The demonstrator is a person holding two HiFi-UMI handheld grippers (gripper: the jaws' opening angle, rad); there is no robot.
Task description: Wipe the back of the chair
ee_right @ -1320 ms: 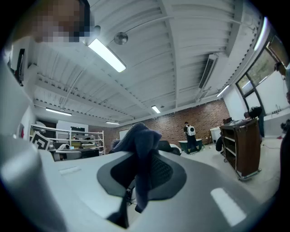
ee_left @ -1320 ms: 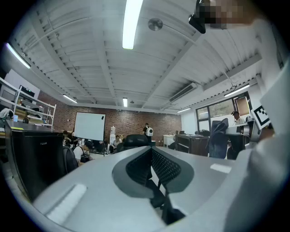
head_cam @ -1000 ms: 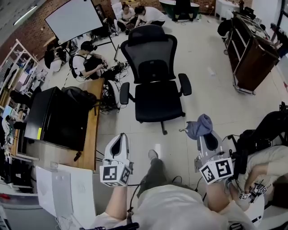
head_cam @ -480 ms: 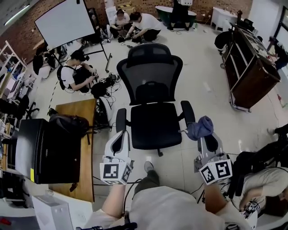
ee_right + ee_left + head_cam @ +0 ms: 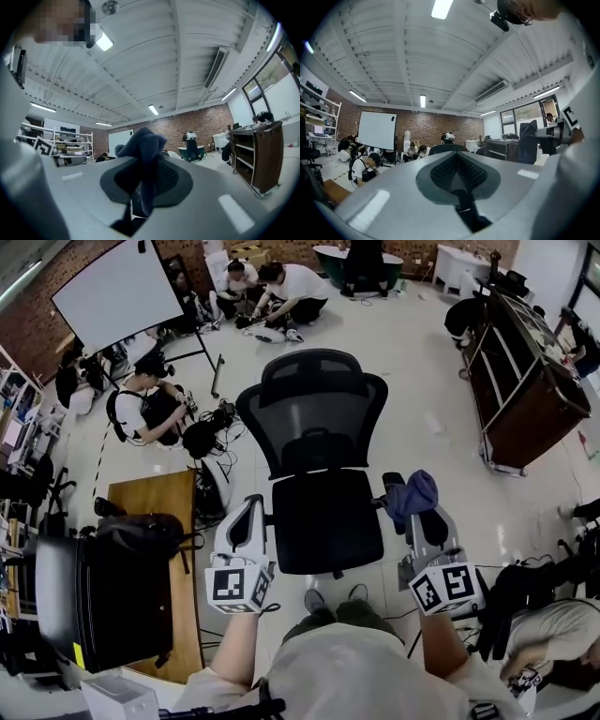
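We clench the blue cloth (image 5: 413, 493) in the right gripper (image 5: 418, 516) just beside the office chair (image 5: 326, 512), with the left gripper (image 5: 249, 514) closed and empty, so a one-handed push on its mesh back (image 5: 314, 418) may swivel the chair away.

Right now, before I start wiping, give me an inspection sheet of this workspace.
Surface: pale tiled floor.
Job's things: black mesh chair faces the person; blue cloth held up, not on the backrest.
Clutter: backpack on wooden desk, dark monitor beside it.
Grippers: left gripper shut, empty; right gripper shut on the cloth.
Cables: tangle on the floor left of the chair.
Surroundings: projection screen, brown cart, people seated on the floor.
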